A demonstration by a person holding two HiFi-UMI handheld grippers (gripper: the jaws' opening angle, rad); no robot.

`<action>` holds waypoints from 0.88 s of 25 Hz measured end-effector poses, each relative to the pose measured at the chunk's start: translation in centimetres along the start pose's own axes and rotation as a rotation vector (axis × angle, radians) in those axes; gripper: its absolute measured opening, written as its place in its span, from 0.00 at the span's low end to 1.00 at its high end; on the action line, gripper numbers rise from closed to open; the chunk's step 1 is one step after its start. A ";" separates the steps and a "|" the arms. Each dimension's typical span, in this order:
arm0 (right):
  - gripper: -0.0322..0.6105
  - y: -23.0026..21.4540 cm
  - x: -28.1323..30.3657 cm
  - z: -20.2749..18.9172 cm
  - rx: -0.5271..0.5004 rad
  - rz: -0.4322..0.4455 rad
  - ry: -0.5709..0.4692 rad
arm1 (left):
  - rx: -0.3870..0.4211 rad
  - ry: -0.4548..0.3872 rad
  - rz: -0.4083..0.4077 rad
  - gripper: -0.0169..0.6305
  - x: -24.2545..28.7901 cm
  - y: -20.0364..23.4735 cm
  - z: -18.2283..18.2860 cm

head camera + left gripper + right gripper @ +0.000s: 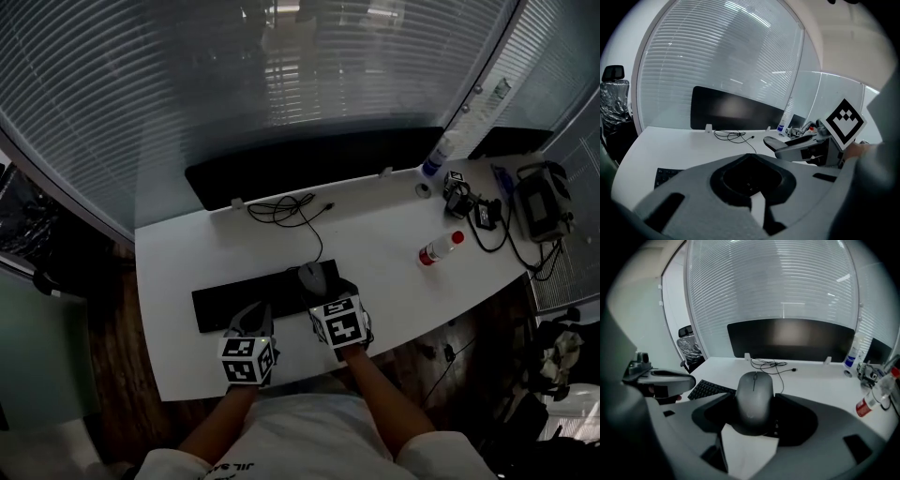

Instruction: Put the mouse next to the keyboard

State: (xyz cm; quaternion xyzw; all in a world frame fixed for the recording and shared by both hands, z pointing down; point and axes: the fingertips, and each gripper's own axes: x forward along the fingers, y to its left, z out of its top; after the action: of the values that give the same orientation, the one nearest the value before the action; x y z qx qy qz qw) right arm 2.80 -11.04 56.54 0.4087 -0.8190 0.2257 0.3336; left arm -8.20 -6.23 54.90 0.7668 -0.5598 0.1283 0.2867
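Mouse in r. claw, kbd edge

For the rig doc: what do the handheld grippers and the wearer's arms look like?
Left gripper and right gripper: grey moulded jaws with dark pockets, each carrying a white cube with black square markers. No cables seen. White short-sleeved shirt, forearms bare.
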 end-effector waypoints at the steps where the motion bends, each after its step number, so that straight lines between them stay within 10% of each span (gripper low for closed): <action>1: 0.51 -0.9 -0.4 -0.4 0.014 -0.015 0.000 | 0.006 0.002 -0.010 0.03 0.4 -0.5 0.1; 22: 0.51 -12.4 -3.3 -8.8 0.119 -0.152 0.048 | 0.047 0.056 -0.091 0.03 5.7 -7.5 -1.1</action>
State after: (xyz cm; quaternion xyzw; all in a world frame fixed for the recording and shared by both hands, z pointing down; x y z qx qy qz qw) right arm 17.62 -10.68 61.32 0.4833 -0.7626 0.2574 0.3445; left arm 0.85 -8.53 56.56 0.7941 -0.5129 0.1496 0.2897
